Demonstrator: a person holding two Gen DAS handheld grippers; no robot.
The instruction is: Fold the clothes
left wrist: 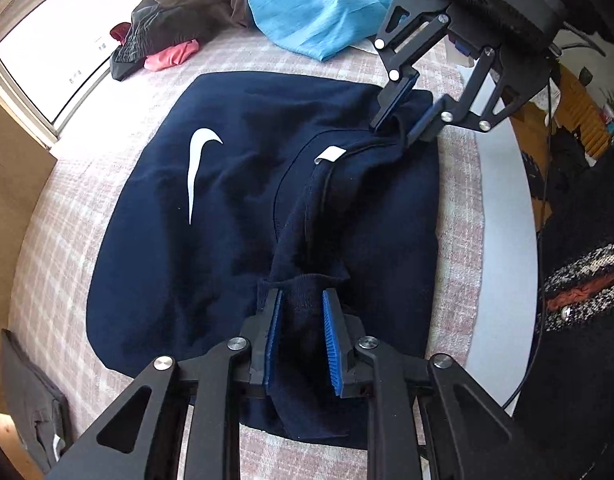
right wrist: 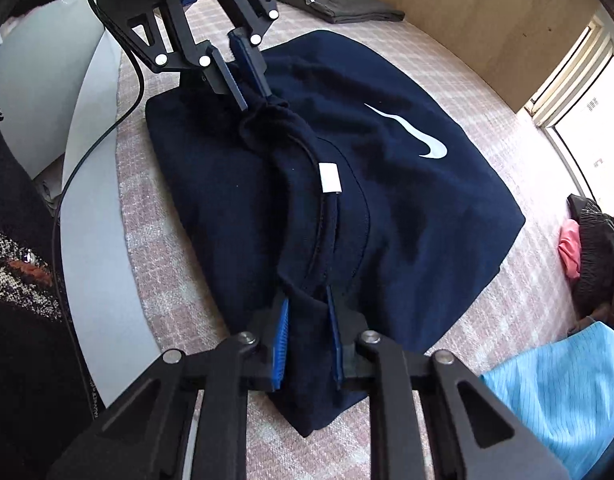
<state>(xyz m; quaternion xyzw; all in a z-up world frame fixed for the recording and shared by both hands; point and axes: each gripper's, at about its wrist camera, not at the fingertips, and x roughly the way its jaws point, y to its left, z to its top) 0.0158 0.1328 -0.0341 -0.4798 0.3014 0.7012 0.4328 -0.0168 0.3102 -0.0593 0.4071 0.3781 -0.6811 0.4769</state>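
On bed, navy sweatshirt lying folded, logo up. Left gripper fingers pinching bunched neck-end fabric; right gripper fingers pinching same edge further along, both nearly closed on cloth. Left view showing clothes pile beyond; right view showing folded grey garment by wooden wall.

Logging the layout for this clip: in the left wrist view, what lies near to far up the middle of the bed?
left gripper shut on the navy sweatshirt → white neck label → right gripper pinching the same raised edge → light blue garment.
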